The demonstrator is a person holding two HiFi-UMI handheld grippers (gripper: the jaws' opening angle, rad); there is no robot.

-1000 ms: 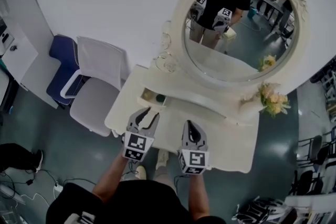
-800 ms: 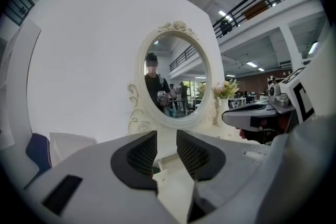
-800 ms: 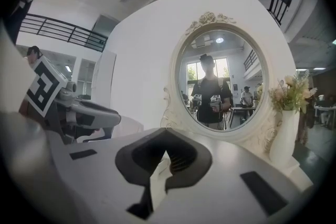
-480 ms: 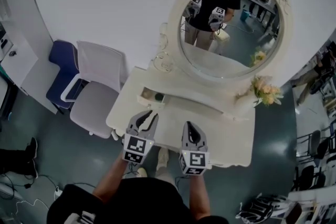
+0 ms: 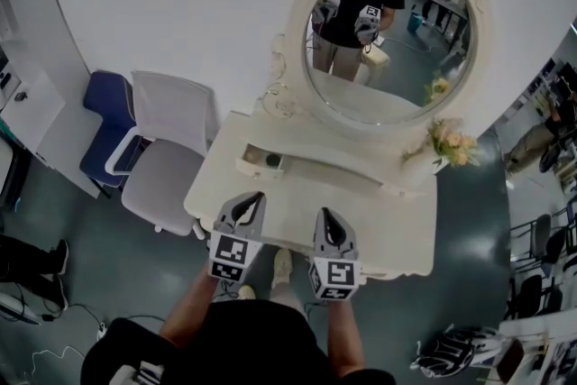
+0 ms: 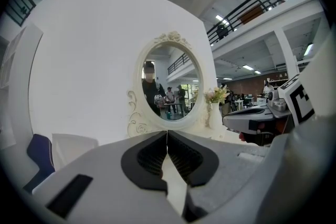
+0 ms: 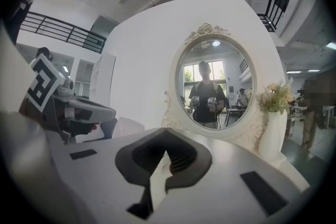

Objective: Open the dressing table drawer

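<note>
A white dressing table [image 5: 379, 225] with an oval mirror [image 5: 388, 32] stands against the wall. A small drawer [image 5: 261, 160] at the back left of the tabletop is pulled out, with something dark green inside. My left gripper [image 5: 251, 197] [image 6: 167, 131] hovers over the front left of the tabletop, short of that drawer. Its jaws are closing and meet at the tips with nothing between them. My right gripper [image 5: 325, 214] [image 7: 166, 132] hangs beside it over the front middle, shut and empty. The table's front face is hidden from the head view.
A white vase of pale flowers [image 5: 446, 144] stands at the table's back right. A white chair [image 5: 167, 162] and a blue chair [image 5: 104, 117] sit left of the table. Cables and bags lie on the dark floor [image 5: 81, 239].
The left jaws went from open to shut. Both grippers have drawn back a little from the small drawer toward the table's front edge.
</note>
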